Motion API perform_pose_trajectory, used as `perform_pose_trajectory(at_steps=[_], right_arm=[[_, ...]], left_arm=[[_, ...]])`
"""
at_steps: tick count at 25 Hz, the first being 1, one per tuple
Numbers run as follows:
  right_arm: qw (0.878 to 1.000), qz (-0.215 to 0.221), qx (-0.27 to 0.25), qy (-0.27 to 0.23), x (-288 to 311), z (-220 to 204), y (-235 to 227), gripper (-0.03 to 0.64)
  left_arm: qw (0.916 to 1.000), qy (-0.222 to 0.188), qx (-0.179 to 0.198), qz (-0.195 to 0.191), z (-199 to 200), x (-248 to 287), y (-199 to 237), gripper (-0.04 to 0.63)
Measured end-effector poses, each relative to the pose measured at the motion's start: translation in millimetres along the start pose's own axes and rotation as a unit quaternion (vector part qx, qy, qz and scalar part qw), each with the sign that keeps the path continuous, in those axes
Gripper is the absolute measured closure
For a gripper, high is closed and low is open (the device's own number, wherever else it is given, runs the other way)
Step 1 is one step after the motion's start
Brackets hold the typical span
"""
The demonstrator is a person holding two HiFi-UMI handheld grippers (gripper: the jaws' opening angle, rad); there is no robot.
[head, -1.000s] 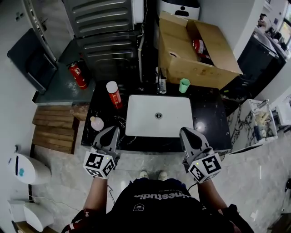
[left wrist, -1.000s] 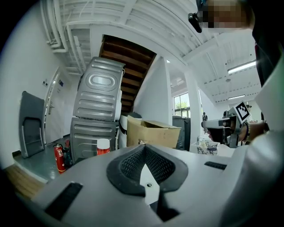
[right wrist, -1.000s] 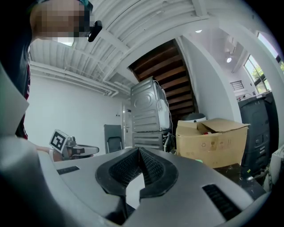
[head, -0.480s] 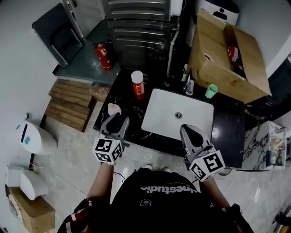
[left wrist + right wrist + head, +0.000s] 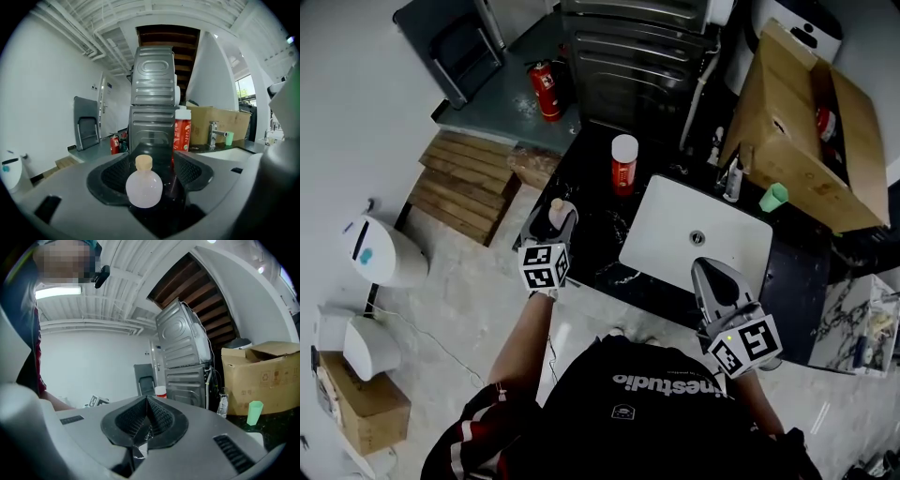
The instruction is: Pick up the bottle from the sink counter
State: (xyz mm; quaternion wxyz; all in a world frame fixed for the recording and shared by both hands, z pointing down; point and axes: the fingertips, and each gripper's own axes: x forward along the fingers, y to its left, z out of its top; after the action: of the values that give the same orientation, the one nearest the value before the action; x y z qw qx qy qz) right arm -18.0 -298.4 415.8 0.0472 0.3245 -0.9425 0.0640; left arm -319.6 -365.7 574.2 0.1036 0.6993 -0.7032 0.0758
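Left tongs just opening, spread; bottle between, untouched; right tongs pressed together

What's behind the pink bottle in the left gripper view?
A red can with a white cap, slightly to the right, then stacked grey machines. The bottle itself covers the patch of counter directly behind it.

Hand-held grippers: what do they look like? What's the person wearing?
The left hand-held gripper and right hand-held gripper are grey, with pointed jaws lined in black ribbed pads. Each carries a cube of black-and-white square markers. The person wears a black top with white lettering; one sleeve has red stripes.
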Motion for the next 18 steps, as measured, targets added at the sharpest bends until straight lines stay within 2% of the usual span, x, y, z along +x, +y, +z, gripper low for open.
perform_pose_trajectory(at_steps=[6, 7, 9, 10, 11, 18], right_arm=[[1.0, -0.015, 0.006, 0.013, 2, -8, -8, 0.578], [1.0, -0.018, 0.006, 0.013, 2, -8, -9, 0.578], [1.0, -0.026, 0.008, 0.013, -1, -8, -13, 0.578], [0.999, -0.03, 0.009, 0.013, -2, -8, -15, 0.578], [0.999, -0.033, 0.01, 0.012, -3, -8, -17, 0.578], [0.999, -0.044, 0.014, 0.005, -14, -7, -21, 0.578]], left_arm=[[0.9985, 0.033, -0.027, 0.035, -24, 41, 14, 0.304], [0.9982, 0.036, -0.028, 0.04, -26, 43, 16, 0.316], [0.9978, 0.036, -0.026, 0.048, -26, 45, 19, 0.413], [0.9979, 0.035, -0.024, 0.049, -26, 45, 19, 0.448], [0.998, 0.034, -0.022, 0.048, -26, 45, 19, 0.454], [0.9992, 0.033, -0.004, 0.021, -25, 39, 11, 0.453]])
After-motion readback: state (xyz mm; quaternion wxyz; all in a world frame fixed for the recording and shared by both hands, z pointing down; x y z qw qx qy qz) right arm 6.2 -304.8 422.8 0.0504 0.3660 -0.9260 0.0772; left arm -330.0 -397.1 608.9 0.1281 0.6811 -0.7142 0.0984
